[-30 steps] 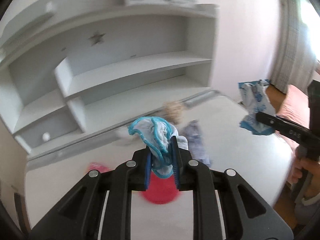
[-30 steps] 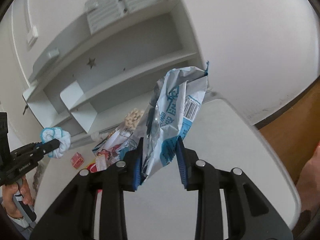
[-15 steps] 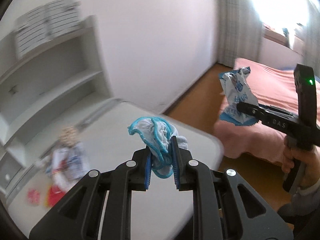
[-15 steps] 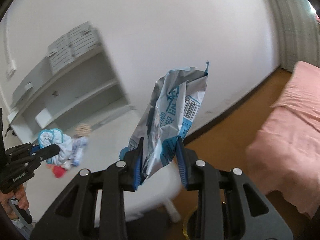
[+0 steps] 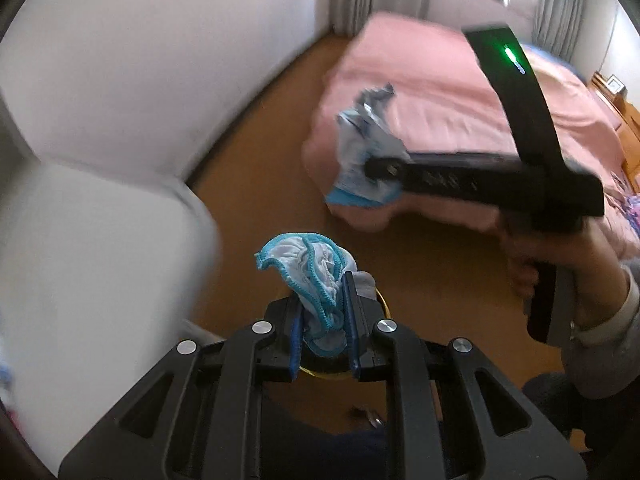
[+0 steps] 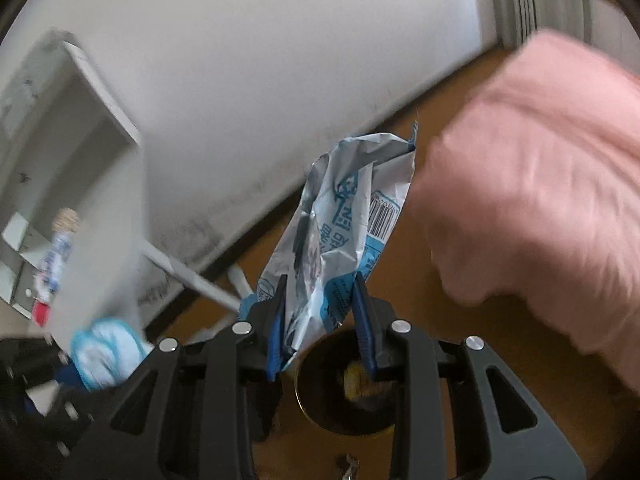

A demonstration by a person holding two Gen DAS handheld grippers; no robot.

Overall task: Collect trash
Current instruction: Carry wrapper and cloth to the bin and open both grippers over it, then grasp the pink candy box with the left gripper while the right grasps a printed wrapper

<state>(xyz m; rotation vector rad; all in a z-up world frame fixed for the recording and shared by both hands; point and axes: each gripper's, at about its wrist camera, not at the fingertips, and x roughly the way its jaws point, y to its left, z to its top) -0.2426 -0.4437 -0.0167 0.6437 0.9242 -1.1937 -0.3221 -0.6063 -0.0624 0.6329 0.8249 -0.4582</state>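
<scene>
My left gripper (image 5: 323, 316) is shut on a crumpled white wad with a turquoise edge (image 5: 310, 268), held over the wooden floor. My right gripper (image 6: 320, 312) is shut on a crinkled blue and white snack wrapper (image 6: 344, 216) with a barcode. Below both grippers stands a round dark bin with a gold rim (image 6: 344, 388); yellowish scraps lie inside it. In the left wrist view only a slice of that bin's rim (image 5: 382, 304) shows behind the fingers, and the right gripper (image 5: 372, 166) with its wrapper (image 5: 360, 152) hangs above the bed's corner. The wad (image 6: 102, 354) shows blurred at lower left in the right wrist view.
A pink bed (image 5: 440, 92) fills the right side. The white table's edge (image 5: 100, 240) is at the left, with its legs (image 6: 188, 276) over the floor. A white shelf unit (image 6: 80, 128) holds a toy and packets. A person's hand (image 5: 560, 264) grips the right tool.
Both grippers have swung away from the white table and down toward the floor, each keeping its load. The bin has come into view beneath them; the shelf has slid off to the left.
</scene>
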